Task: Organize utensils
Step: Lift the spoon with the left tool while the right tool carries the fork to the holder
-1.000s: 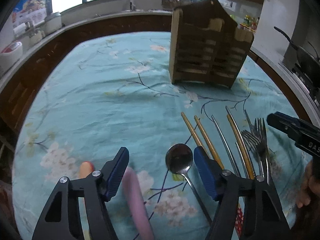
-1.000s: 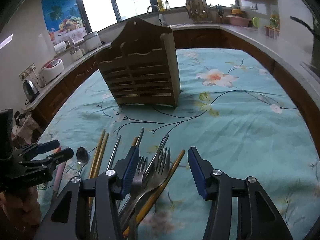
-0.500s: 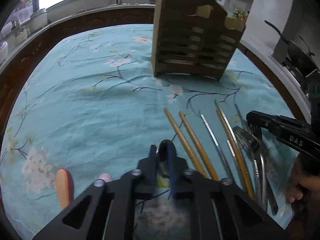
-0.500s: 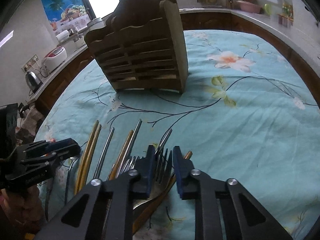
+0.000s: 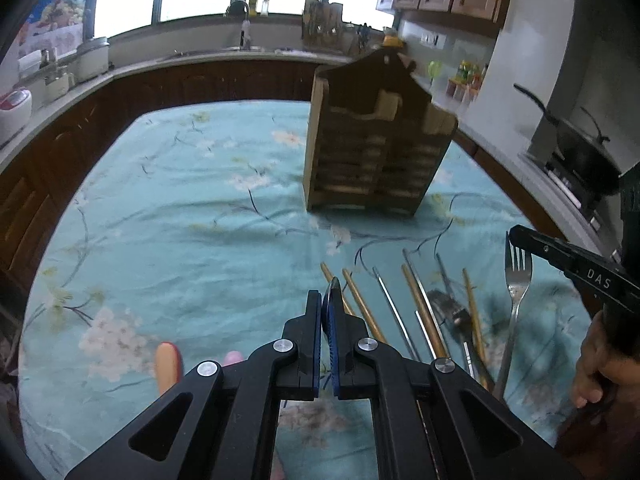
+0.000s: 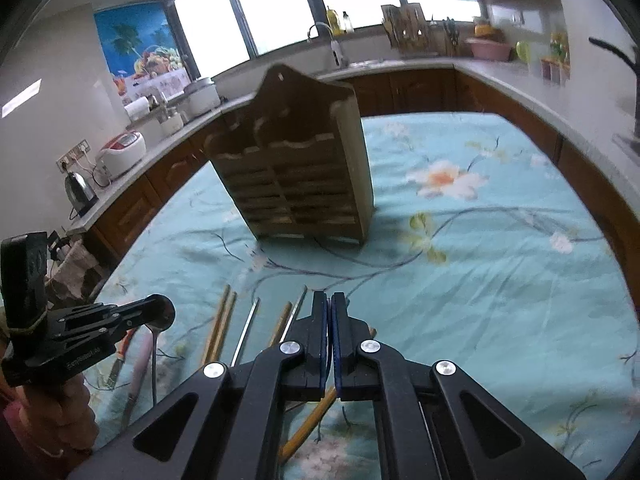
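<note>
My left gripper (image 5: 327, 296) is shut on a silver spoon (image 5: 335, 285), whose bowl shows edge-on above the pads. The right wrist view shows this left gripper (image 6: 160, 312) with the spoon (image 6: 153, 356) hanging off the cloth. At the right of the left wrist view, my right gripper (image 5: 516, 238) is shut on a silver fork (image 5: 518, 280), tines up, raised above the table. In its own view the right gripper (image 6: 329, 300) has its pads together and the fork is barely visible. A wooden utensil holder (image 5: 376, 160) stands upright farther back on the table.
Gold chopsticks (image 5: 362, 304), silver chopsticks (image 5: 394, 312) and more forks (image 5: 448, 300) lie on the floral teal tablecloth (image 5: 180, 220). An orange handle (image 5: 168, 364) and a pink one (image 5: 234, 358) lie near left. Kitchen counters ring the table, with a wok (image 5: 580, 152) at right.
Both grippers went from open to shut, the left on the spoon and the right on a fork. Both then rose, lifting those utensils off the cloth.
</note>
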